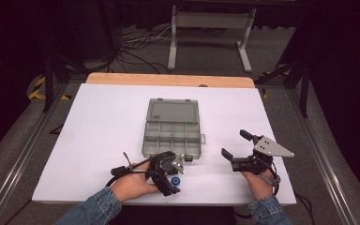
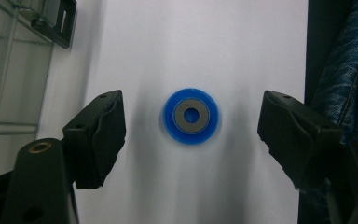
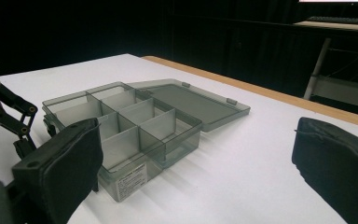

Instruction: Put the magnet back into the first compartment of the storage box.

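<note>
A small blue ring with a grey centre (image 2: 190, 115) lies flat on the white table near its front edge, also seen from above as the blue ring (image 1: 176, 182). My left gripper (image 2: 191, 126) points down over it, open, one jaw on each side and neither touching. In the high view the left gripper (image 1: 168, 180) sits just below the grey compartment box (image 1: 172, 136), whose lid lies open behind it. My right gripper (image 1: 236, 145) is held open to the right of the box, empty. The compartment box (image 3: 135, 126) stands ahead between the right gripper's (image 3: 196, 163) jaws.
The white table (image 1: 103, 122) has a wooden strip along its far edge (image 1: 168, 79). A metal stand (image 1: 211, 28) and cables lie on the floor beyond. A denim sleeve (image 2: 349, 84) is at the table's front edge beside the ring.
</note>
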A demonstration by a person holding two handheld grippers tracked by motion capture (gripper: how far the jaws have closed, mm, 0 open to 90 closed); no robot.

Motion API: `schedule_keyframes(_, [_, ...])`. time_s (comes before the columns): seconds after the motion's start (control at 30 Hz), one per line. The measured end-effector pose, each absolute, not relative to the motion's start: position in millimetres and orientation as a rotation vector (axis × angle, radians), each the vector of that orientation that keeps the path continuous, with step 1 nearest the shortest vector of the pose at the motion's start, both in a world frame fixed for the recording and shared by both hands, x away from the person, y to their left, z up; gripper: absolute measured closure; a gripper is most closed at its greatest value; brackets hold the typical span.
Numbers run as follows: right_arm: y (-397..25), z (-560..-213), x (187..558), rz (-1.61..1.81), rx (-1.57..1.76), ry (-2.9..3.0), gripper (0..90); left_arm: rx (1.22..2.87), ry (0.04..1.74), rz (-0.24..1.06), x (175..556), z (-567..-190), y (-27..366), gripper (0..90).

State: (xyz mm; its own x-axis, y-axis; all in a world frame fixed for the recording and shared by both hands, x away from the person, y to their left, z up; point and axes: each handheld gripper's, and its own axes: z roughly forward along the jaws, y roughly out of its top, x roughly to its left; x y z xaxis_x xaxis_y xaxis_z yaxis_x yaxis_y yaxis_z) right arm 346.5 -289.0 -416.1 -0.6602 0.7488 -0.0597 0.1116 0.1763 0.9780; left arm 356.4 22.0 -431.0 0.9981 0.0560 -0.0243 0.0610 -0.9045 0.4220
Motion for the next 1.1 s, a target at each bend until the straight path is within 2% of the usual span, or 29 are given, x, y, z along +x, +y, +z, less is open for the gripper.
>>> schedule_keyframes(0.3, [-288.9, -416.0, 346.5, 1.522, 0.807, 1.914, 2.5, 2.719, 0.074, -0.013, 357.2, -433.3, 20.9, 34.1])
schedule_keyframes(0.77, [-288.9, -416.2, 346.7, 1.521, 0.81, 1.916, 2.5, 2.721, 0.045, 0.006, 355.5, -432.0, 21.3, 61.2])
schedule_keyframes(1.1, [-289.0, -416.3, 347.0, 1.525, 0.813, 1.915, 2.5, 2.692, 0.053, -0.012, 356.8, -423.9, 24.7, 61.9])
